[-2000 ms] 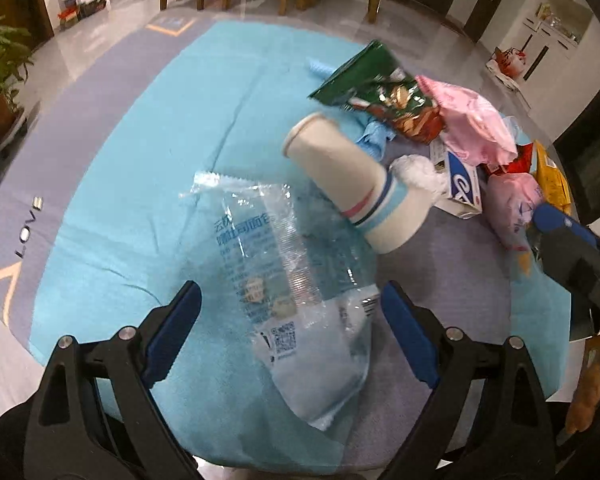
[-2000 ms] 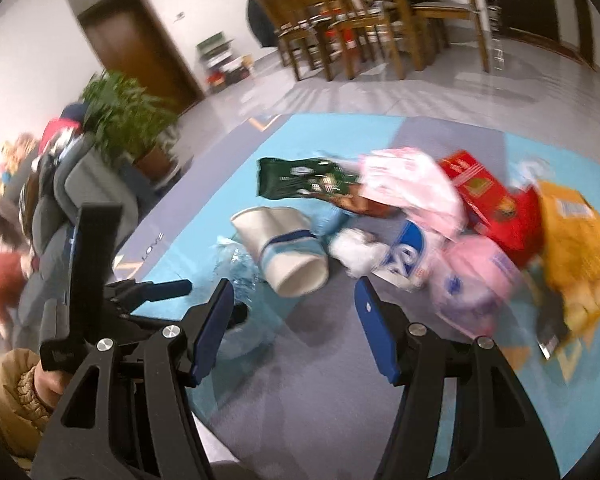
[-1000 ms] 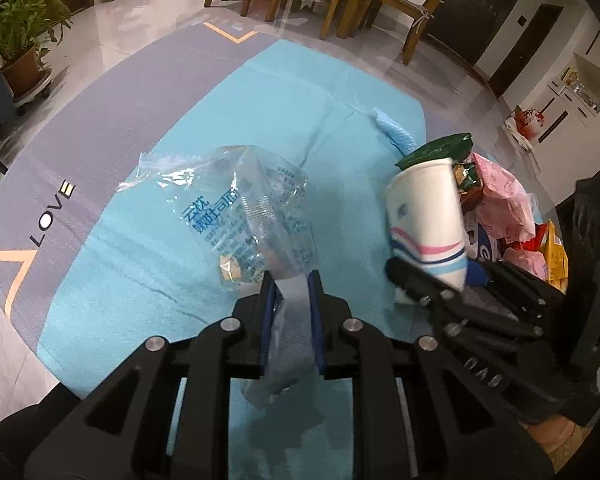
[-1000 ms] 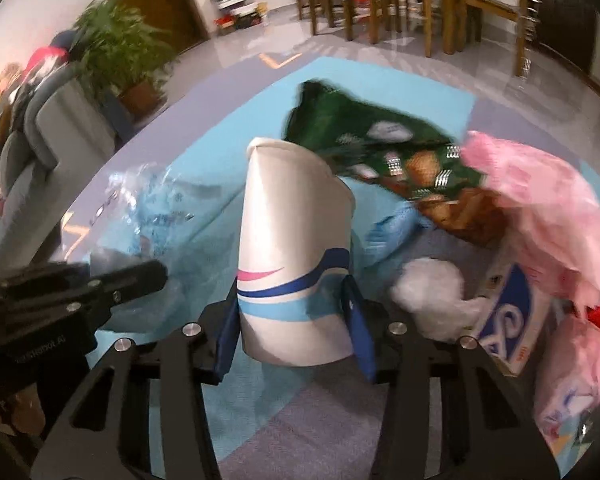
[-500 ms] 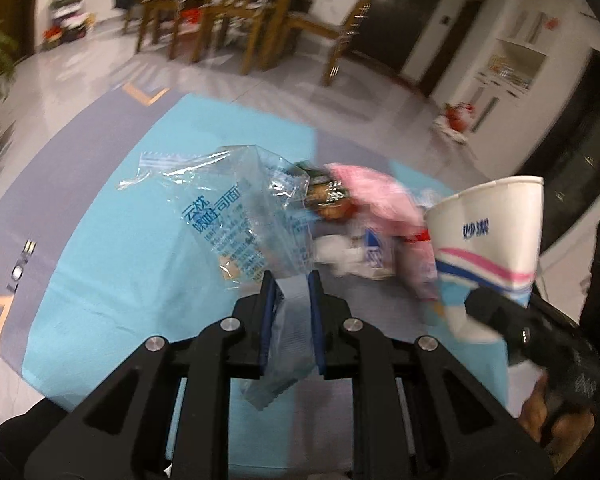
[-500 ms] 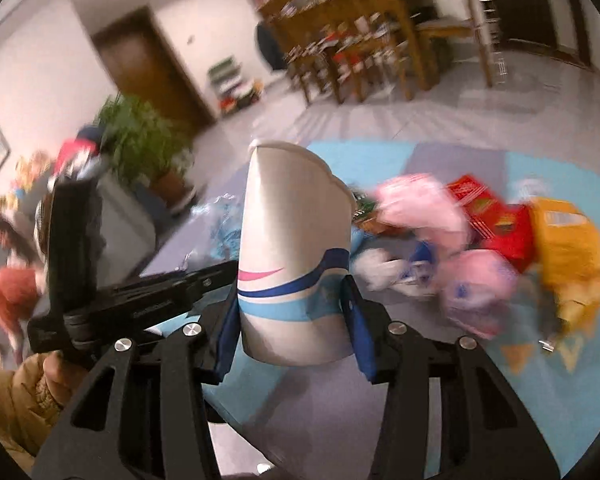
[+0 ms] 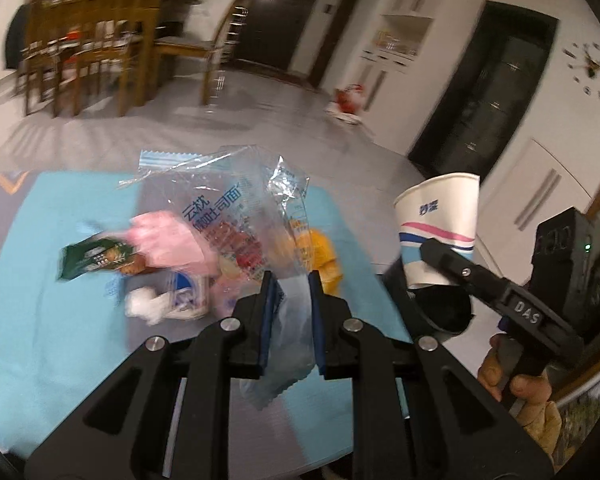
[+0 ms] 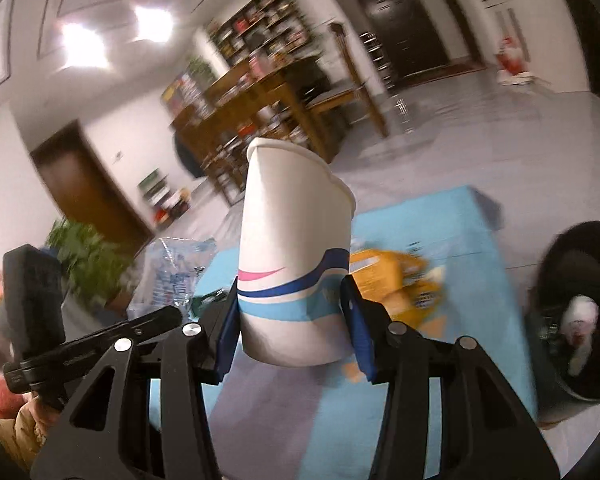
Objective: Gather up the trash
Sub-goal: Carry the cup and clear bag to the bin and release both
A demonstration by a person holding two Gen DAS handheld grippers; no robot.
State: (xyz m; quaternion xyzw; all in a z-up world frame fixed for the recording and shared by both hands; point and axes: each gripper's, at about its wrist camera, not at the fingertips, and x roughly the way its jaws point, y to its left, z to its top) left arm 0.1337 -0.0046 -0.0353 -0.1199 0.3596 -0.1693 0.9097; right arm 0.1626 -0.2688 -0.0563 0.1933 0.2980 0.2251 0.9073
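Here, a clear plastic bag (image 7: 236,216) printed with blue characters hangs in the air, its lower end clamped between the two blue pads of the left claw (image 7: 290,312); the upper part of the bag fans out above the claw, and a loose tail droops below the pads. A white paper cup (image 8: 294,256) with pink, dark-blue and light-blue bands stands upright in the right claw (image 8: 290,320), whose pads press on either side of its lower wall; the cup's rim is dented at one side. In the left wrist view the same cup (image 7: 440,228) appears at the right, held by the right claw with a person's hand (image 7: 520,384) on its grip.

Below both claws, the remaining litter lies on a turquoise and grey rug (image 7: 40,320): a green snack packet (image 7: 96,260), a pink bag (image 7: 168,244), a white and blue box (image 7: 184,296) beside a crumpled white tissue (image 7: 140,304), and a yellow bag (image 8: 392,280).

A black bin (image 8: 576,320) stands on the floor just off the rug's edge, with a pale scrap inside. Farther off are a wooden dining table with chairs (image 7: 88,40), a potted plant (image 8: 88,260) and dark doors; the background is motion-blurred.
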